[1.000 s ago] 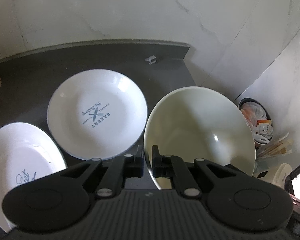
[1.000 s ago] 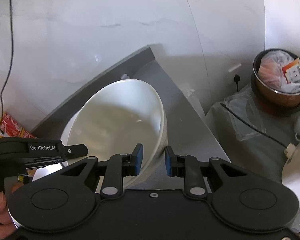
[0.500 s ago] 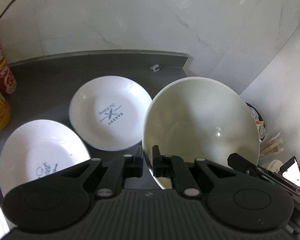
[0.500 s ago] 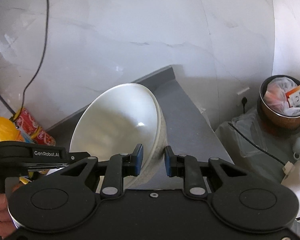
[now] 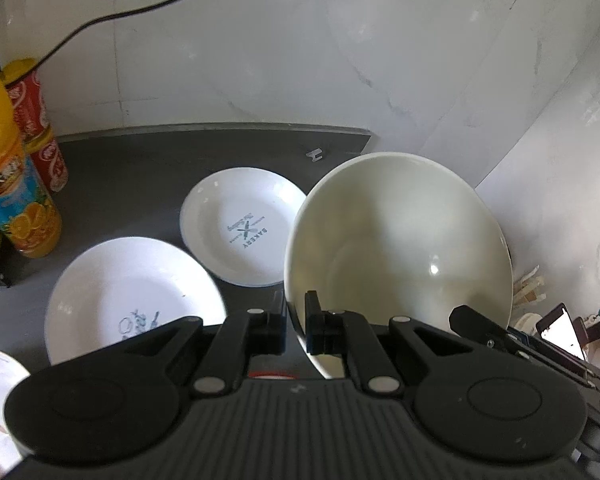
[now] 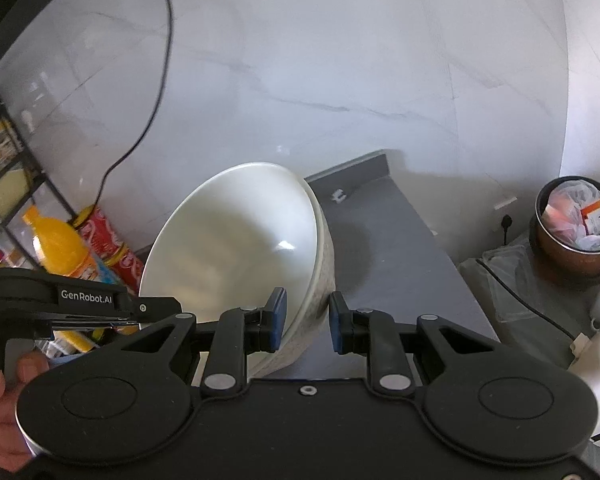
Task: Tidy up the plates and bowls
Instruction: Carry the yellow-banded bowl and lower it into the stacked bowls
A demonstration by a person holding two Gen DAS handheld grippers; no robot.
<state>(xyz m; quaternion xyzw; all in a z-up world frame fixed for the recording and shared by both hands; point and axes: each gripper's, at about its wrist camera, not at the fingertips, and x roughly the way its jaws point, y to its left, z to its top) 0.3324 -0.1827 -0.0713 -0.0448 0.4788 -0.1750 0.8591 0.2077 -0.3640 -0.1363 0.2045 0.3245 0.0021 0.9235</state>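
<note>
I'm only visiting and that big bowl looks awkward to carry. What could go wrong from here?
The bowl hangs tilted, pinched by its rim in the left gripper, so it might slip or swing. The right gripper has one finger inside the rim, apparently without clamping, adding little support. If lowered carelessly, it could knock the bakery plate just below.

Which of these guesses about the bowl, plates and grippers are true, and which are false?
1. The left gripper pinches the bowl's rim. True.
2. The bowl sits flat on the counter. False: it is lifted and tilted.
3. Two plates, the bakery plate and the nearer plate, lie on the counter. True.
4. The right gripper is clamped shut on the bowl. False: its jaws stand apart beside the wall.
5. The orange bottle lies on its side. False: upright.
</note>
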